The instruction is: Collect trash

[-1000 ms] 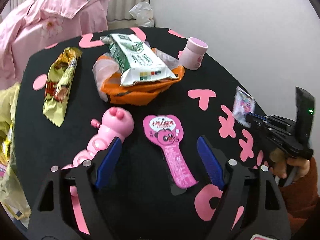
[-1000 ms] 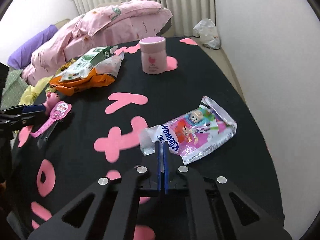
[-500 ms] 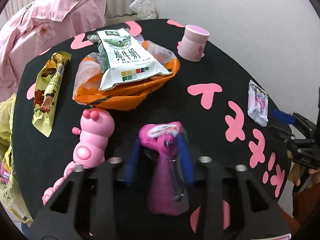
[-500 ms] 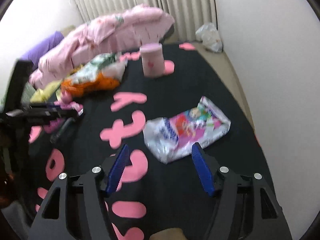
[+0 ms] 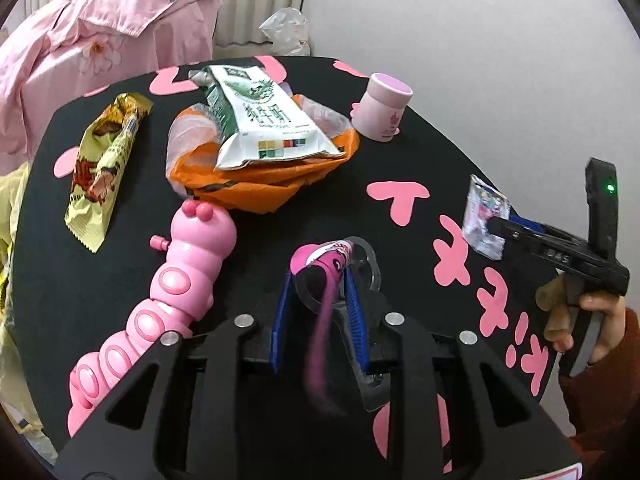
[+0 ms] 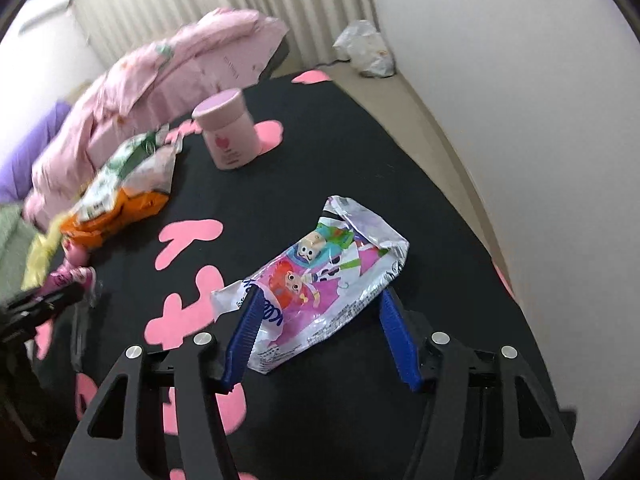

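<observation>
My left gripper (image 5: 318, 280) is shut on a pink lollipop-shaped candy package (image 5: 324, 264) and holds it above the black table (image 5: 248, 240). My right gripper (image 6: 320, 300) is open, its blue fingers on either side of a shiny cartoon snack wrapper (image 6: 320, 276) lying on the table; that wrapper also shows in the left wrist view (image 5: 484, 216). A white milk pouch (image 5: 260, 120) lies on an orange plastic bag (image 5: 264, 180). A yellow snack wrapper (image 5: 104, 176) lies at the left.
A pink caterpillar toy (image 5: 172, 284) lies left of my left gripper. A pink lidded jar (image 5: 382, 108) stands at the back right. A pink quilt (image 5: 100, 40) lies beyond the table. A crumpled clear bag (image 6: 364, 48) sits on the floor by the wall.
My left gripper closed on the pink candy package and lifted it off the table. My right gripper opened and moved forward so its fingers straddle the cartoon wrapper.
</observation>
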`<state>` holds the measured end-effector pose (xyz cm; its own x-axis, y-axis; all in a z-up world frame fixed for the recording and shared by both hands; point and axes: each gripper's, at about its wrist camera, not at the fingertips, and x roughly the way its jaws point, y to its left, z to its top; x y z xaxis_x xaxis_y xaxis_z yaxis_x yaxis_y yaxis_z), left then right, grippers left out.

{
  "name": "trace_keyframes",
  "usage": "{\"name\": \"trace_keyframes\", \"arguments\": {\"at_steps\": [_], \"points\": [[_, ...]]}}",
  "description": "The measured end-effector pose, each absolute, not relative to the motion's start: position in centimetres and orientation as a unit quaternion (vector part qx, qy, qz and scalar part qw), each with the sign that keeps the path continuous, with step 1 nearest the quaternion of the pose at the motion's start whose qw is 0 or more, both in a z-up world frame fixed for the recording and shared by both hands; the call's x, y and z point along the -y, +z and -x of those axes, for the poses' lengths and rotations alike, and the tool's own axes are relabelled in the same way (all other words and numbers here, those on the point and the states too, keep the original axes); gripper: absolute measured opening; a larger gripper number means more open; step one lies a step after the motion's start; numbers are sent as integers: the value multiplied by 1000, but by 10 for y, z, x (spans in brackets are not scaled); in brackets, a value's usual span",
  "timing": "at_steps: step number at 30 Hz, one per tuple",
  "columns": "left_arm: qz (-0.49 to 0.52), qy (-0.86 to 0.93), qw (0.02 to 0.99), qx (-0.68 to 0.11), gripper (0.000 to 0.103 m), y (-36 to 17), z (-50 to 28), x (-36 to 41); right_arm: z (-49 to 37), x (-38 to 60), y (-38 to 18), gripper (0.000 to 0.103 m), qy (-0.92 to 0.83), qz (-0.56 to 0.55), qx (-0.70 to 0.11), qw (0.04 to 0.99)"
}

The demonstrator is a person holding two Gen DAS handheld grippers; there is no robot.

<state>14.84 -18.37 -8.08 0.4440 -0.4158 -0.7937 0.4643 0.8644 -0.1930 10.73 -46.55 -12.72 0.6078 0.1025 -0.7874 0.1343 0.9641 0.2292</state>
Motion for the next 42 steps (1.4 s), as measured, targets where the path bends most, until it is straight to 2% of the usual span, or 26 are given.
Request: {"name": "trace_keyframes", "arguments": {"at_steps": [3, 4, 5, 6, 9, 12, 21, 23, 25, 27, 30, 42], "points": [[-16, -264, 847, -462, 34, -82, -149, 180, -130, 451, -127, 56, 13, -104, -451, 886], [-10, -268, 846, -461, 41, -81, -149, 178, -136, 446, -127, 56, 23, -95, -449, 888], [-7, -273, 845, -461, 47, -81, -148, 178, -140, 443, -128, 49, 28, -89, -448, 889], [-3, -280, 843, -460, 50, -79, -147, 176, -144, 438, -128, 28, 39, -80, -443, 892], [-9, -302, 835, -459, 59, -72, -142, 177, -143, 429, -126, 10, 77, -75, -432, 895], [-16, -314, 832, -457, 60, -67, -137, 179, -131, 425, -122, 6, 98, -87, -415, 900], [-20, -275, 825, -494, 60, -78, -155, 186, -97, 445, -92, 6, 95, -121, -360, 920], [-20, -267, 817, -511, 55, -86, -158, 187, -93, 447, -87, 6, 94, -120, -353, 923], [-24, -265, 819, -508, 34, -86, -156, 190, -89, 445, -83, 6, 93, -112, -346, 927], [-13, -272, 816, -510, 21, -85, -154, 190, -87, 442, -79, 6, 96, -106, -341, 929], [-26, -267, 834, -482, 15, -74, -144, 188, -85, 437, -71, 6, 102, -96, -334, 932], [-4, -249, 905, -345, 14, 5, -120, 146, -82, 393, -15, 6, 139, -50, -293, 945]]}}
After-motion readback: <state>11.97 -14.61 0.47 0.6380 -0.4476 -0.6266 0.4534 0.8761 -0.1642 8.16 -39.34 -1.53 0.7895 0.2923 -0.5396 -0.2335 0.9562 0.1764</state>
